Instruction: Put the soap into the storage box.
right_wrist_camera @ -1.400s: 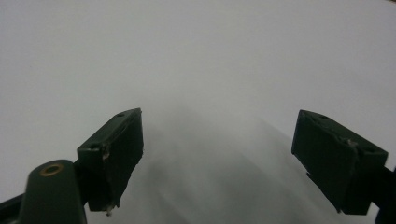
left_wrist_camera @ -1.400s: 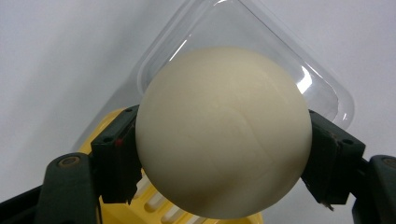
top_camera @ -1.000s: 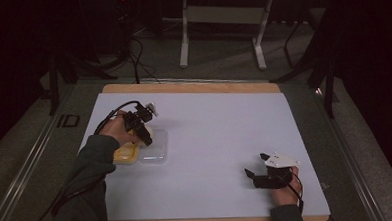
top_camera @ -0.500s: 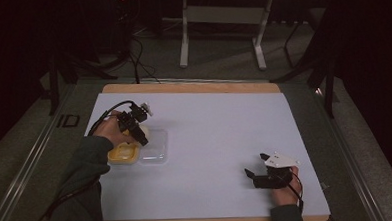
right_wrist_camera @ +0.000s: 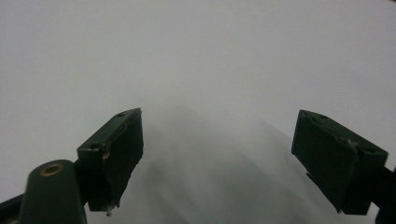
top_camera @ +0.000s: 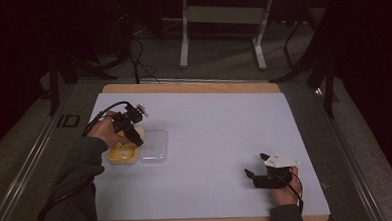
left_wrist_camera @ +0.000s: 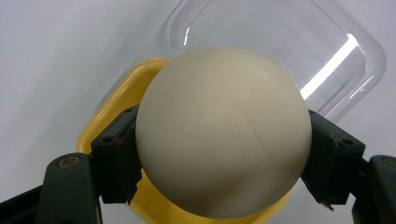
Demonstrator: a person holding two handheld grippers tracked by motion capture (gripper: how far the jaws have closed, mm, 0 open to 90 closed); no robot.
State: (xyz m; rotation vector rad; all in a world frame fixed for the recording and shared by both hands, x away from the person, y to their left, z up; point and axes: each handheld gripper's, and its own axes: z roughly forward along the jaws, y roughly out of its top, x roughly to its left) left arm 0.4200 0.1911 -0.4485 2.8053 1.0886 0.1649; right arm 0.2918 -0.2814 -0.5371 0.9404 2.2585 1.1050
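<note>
Left hand-held gripper (left_wrist_camera: 224,154) clamps a cream-white ball (left_wrist_camera: 223,133) above the yellow container (top_camera: 122,154) beside its clear lid (top_camera: 153,147) (both on the white surface (top_camera: 215,134)), while the right hand-held gripper (right_wrist_camera: 219,158) rests wide open, holding nothing.

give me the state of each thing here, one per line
white ball: gripped between the left gripper's fingers, held above the yellow container
left gripper: shut on the white ball
yellow container: open, on the table, under the ball
clear lid: off, lying flat beside the yellow container
right gripper: open, nothing between its fingers, low over the white table
</note>
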